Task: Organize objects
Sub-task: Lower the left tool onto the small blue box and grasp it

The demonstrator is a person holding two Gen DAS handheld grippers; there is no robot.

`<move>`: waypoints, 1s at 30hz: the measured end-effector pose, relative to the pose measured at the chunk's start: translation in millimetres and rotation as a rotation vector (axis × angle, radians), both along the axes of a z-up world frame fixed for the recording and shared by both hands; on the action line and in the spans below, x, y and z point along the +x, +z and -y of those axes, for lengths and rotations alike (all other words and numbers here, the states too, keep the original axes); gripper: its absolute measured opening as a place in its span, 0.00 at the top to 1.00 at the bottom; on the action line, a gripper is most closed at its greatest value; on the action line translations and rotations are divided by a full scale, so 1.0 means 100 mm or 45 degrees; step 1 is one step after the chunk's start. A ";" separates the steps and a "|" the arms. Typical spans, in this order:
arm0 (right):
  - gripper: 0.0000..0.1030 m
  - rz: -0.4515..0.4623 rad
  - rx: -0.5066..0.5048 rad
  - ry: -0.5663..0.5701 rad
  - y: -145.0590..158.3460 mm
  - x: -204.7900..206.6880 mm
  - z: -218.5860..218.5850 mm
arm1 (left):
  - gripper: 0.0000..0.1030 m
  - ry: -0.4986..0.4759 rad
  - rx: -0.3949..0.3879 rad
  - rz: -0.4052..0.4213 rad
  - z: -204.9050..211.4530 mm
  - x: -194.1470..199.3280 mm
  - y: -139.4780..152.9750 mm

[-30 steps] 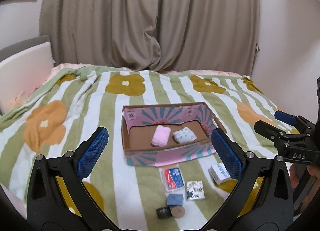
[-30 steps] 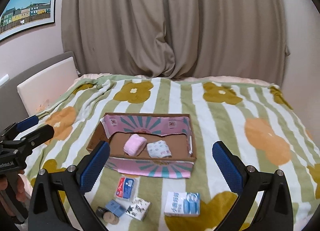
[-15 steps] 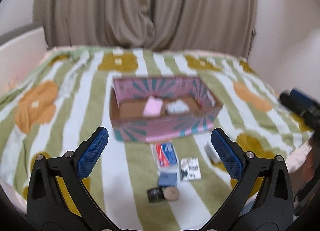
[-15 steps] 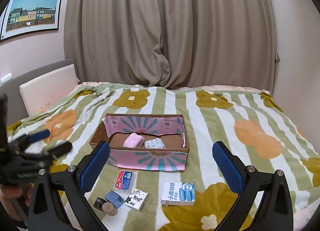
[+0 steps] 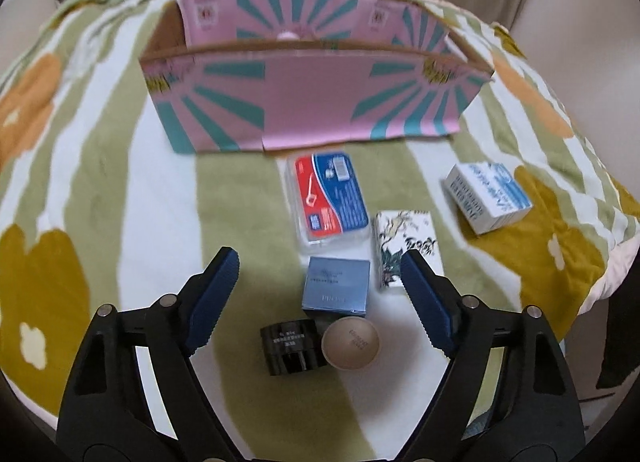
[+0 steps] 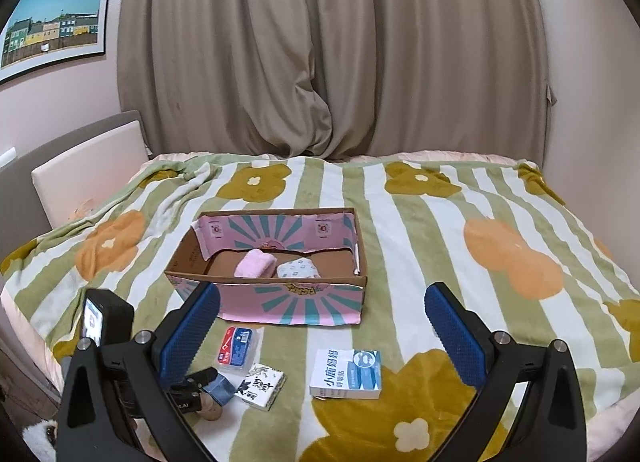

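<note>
Now our left gripper (image 5: 320,294), jaws wide and empty, has dropped low over the small blue square box (image 5: 337,287) at lower centre; pick looks next. Right gripper (image 6: 322,326) hangs open, empty.

A bed (image 6: 460,198) fills the room, covered by a green-and-white striped blanket (image 6: 400,230) with mustard and orange flowers. Behind it hang heavy taupe curtains (image 6: 332,50), drawn closed. The walls are pale pink; a framed picture of colourful row houses (image 6: 52,24) hangs at left, above a white padded headboard (image 6: 88,166).
</note>
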State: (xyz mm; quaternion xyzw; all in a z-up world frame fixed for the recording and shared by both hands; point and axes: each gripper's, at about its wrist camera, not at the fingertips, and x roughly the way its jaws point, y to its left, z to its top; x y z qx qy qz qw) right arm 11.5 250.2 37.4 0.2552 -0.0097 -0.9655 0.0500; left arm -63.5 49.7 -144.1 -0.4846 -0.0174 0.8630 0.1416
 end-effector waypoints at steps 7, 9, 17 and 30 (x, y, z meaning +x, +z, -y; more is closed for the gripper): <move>0.01 0.019 -0.026 -0.007 -0.03 -0.07 -0.07 | 0.34 -0.016 -0.001 0.072 -0.03 -0.06 -0.18; 0.01 0.025 -0.032 -0.004 -0.04 -0.09 -0.07 | 0.35 -0.025 -0.002 0.082 -0.05 -0.07 -0.20; 0.01 0.027 -0.035 -0.002 -0.03 -0.09 -0.06 | 0.55 -0.055 0.017 0.125 -0.11 -0.11 -0.31; 0.01 0.033 -0.048 0.000 -0.06 -0.08 -0.07 | 0.65 -0.062 0.062 0.113 -0.15 -0.10 -0.32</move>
